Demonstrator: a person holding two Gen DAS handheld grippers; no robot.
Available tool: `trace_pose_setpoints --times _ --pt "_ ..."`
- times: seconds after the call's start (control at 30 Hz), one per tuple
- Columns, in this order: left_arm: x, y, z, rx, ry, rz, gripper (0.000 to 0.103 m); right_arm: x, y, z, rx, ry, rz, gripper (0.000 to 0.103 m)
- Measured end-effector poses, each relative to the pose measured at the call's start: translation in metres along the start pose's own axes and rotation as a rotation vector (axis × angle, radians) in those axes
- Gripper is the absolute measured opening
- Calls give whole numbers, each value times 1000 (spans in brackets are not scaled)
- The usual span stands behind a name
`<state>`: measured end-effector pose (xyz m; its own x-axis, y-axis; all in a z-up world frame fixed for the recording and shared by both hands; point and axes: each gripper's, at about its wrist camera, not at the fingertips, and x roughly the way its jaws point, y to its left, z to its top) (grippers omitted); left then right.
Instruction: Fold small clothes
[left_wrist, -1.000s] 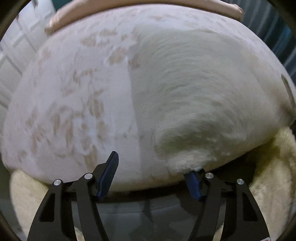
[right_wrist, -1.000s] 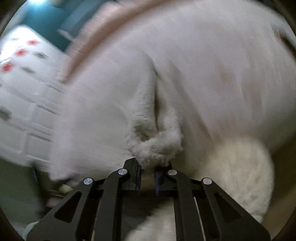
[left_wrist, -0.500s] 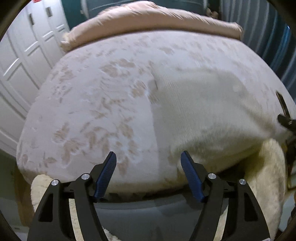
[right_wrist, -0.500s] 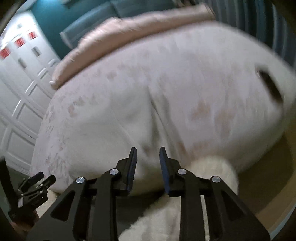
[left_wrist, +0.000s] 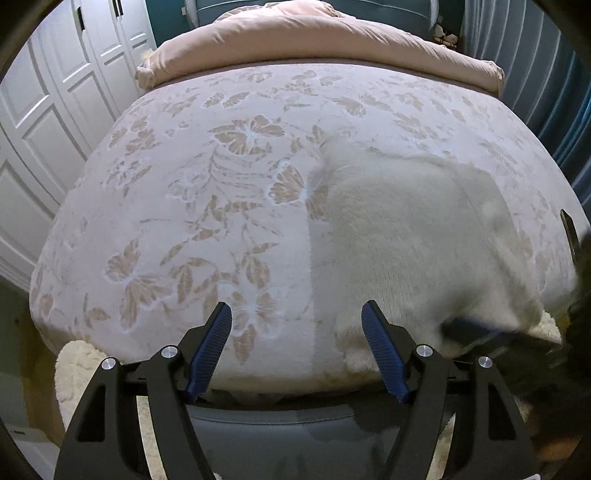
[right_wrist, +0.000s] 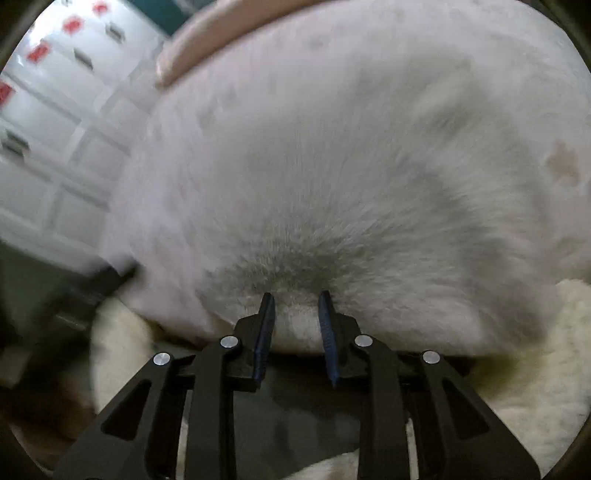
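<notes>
A white fluffy garment (left_wrist: 399, 236) lies flat on the right half of the bed, over a floral bedspread (left_wrist: 207, 221). My left gripper (left_wrist: 295, 306) hovers open above the bed's near edge, just left of the garment's near corner, with nothing between its fingers. In the left wrist view my right gripper (left_wrist: 476, 328) is a dark blur at the garment's near right edge. The right wrist view is blurred: there my right gripper (right_wrist: 295, 295) stands narrowly open, its tips at the garment's (right_wrist: 332, 184) near edge. Fuzzy cloth shows in the gap, and the pads do not visibly press on it.
A pink duvet (left_wrist: 325, 44) is bunched at the bed's far end. White wardrobe doors (left_wrist: 48, 122) stand to the left and a blue curtain (left_wrist: 546, 74) to the right. A cream shaggy rug (left_wrist: 77, 365) lies on the floor below the bed's near edge.
My right gripper let go of a bunched fold of the garment, pulled back, then came in close to its near edge. The left gripper rose and opened slightly wider; the garment now lies flat.
</notes>
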<state>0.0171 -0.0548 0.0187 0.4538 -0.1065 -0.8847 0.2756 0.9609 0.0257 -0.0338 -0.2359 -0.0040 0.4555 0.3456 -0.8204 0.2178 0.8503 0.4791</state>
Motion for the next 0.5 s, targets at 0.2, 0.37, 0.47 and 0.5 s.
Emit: trace_pose_setpoints --times 0.2,0.37,0.47,0.5 --pt "7 -15 1 33 5 -8 71 12 -32 8 -72 -10 -247 25" --pt "10 -25 0 61 15 6 71 -15 -34 13 -6 -90 -167 25" --pt "14 -27 0 59 31 6 71 -49 -46 20 37 -205 -167 31" --pt "16 -28 -1 59 38 6 71 -53 -55 23 44 -232 -212 41"
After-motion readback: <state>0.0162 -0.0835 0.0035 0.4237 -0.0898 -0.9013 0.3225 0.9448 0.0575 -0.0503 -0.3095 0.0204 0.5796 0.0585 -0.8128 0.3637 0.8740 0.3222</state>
